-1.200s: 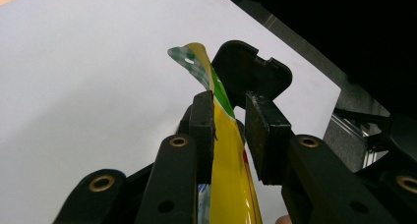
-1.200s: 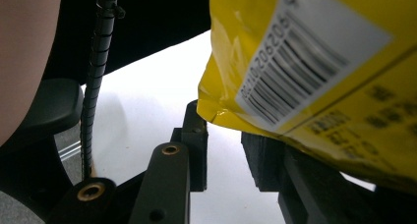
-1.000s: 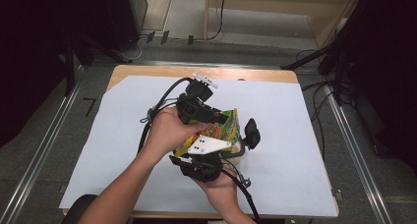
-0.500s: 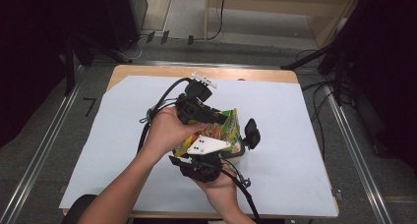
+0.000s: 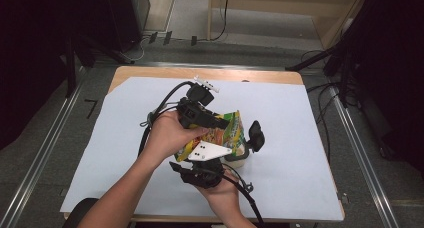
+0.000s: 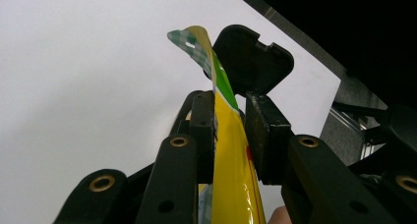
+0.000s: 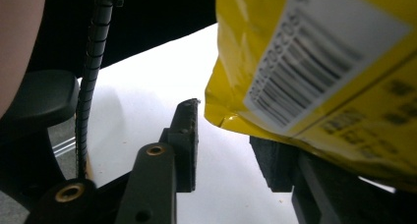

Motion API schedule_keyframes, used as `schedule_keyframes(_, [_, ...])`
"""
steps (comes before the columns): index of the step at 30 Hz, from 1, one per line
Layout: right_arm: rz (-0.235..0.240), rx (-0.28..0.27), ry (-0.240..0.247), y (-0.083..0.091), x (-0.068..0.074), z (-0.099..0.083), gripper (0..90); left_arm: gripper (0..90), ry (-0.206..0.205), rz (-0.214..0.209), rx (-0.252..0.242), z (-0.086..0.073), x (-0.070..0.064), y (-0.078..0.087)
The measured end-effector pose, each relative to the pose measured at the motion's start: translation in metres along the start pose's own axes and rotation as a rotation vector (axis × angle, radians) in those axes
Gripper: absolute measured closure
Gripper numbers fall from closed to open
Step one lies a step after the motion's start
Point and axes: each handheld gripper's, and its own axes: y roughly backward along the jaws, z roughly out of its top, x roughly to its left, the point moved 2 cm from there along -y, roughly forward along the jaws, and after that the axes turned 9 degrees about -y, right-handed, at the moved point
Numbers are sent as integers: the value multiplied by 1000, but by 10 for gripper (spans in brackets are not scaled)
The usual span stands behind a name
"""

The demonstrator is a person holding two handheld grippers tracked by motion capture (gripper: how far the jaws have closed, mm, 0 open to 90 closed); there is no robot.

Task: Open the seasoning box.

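Two claws here, both working on one yellow snack bag [image 5: 220, 134] just right of the frame's centre in the high view, held up over the white sheet [image 5: 310, 138] that covers the tabletop [image 5: 150, 73].

Starting from the left of the high view: our left forearm comes up from the bottom left corner, and the left hand [image 5: 167, 133] wraps the left claw [image 5: 220, 123] at the middle of the frame. Its cable [image 5: 160, 105] loops off toward the upper left. In the left gripper view the two black jaws are pinched in nearly all the way on the bag's thin edge [image 6: 223, 116], which runs up between them as a yellow and green strip and curls over at the top of the frame with a checkered tip. So that claw is clamped onto the bag, no real gap left.

Moving right and down in the high view, the right hand [image 5: 222, 190] sits at the bottom centre with the right claw [image 5: 235, 155] under the bag, its grey three-cornered plate [image 5: 209, 151] facing up.

In the right gripper view the jaws stand well apart. The left jaw sits clear of the bag with white sheet showing beside it, and the bag's barcode side [image 7: 319, 71] hangs over the right jaw at the upper right of the frame. We can't tell if the bag actually touches that jaw, but this claw isn't gripping anything.
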Motion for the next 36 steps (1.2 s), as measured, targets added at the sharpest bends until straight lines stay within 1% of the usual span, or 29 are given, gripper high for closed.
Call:
schedule_keyframes(3, [0,-1,0,-1,1,-2,645,745,4,-10,3,-1,0,-1])
schedule_keyframes(5, [-1,-1,4,-1,0,-3,645,747,2,-6,16,-1,0,-1])
schedule_keyframes(8, [5,-2,1,-2,-1,-4,644,750,3,-14,24,-2,0,-2])
schedule_keyframes(12, [5,-2,5,-3,-1,-5,644,753,4,-15,35,-2,0,-2])
schedule_keyframes(18, [2,0,28,-4,-2,-7,644,755,7,-18,51,-4,0,-4])
schedule_keyframes(22, [8,10,29,-5,-1,-9,640,755,6,-23,71,-5,2,-6])
schedule_keyframes(24, [8,12,32,-5,-1,-10,639,755,11,-25,68,-5,2,-7])
schedule_keyframes(28, [8,20,36,-7,-1,-11,640,756,8,-31,80,-6,3,-8])
schedule_keyframes(36, [2,38,65,-9,0,-15,641,767,22,-41,93,-7,5,-10])
